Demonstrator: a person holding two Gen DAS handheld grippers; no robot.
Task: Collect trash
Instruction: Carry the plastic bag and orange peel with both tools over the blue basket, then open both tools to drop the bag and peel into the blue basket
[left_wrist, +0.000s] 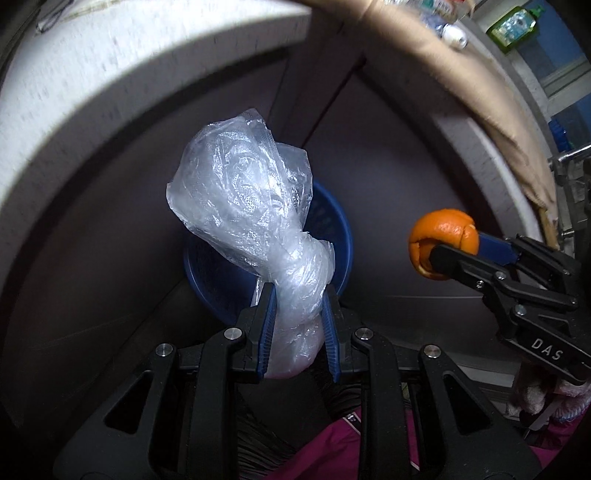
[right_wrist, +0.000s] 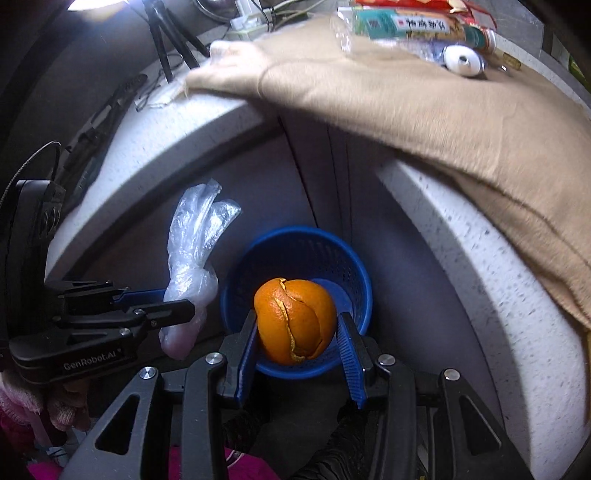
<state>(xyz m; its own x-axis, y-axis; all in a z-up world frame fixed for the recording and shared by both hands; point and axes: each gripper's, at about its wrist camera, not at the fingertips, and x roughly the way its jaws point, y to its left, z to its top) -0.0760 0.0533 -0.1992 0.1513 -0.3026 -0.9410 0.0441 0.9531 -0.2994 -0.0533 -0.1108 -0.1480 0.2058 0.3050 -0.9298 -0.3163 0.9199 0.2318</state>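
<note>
Blue ribbed pads line both sets of jaws, each closed on one piece of trash. Nearest in the left wrist view, the left gripper (left_wrist: 298, 295) pinches a crumpled clear plastic bag (left_wrist: 255, 206) at its knotted neck, so the loose upper part stands up and fans out past the jaws. In the right wrist view, the right gripper (right_wrist: 297, 326) clamps an orange peel (right_wrist: 295, 319), a hollow, split rind still roughly ball-shaped, between its two pads. Both loads hang in the air, touching nothing but the jaws.

Beyond and below them stands a blue perforated wastebasket (right_wrist: 347, 266) on the dark floor, in the recess under the speckled white surface (right_wrist: 461, 229). The peel is framed directly over the basket's mouth, and the bag lies just beside its rim; this alignment suggests both items are held ready for release into the basket.

Farthest, a beige cloth (right_wrist: 406, 96) drapes over the front edge of the surface, with a printed packet (right_wrist: 406, 24) and a small white bottle (right_wrist: 463, 61) resting toward its back edge.
</note>
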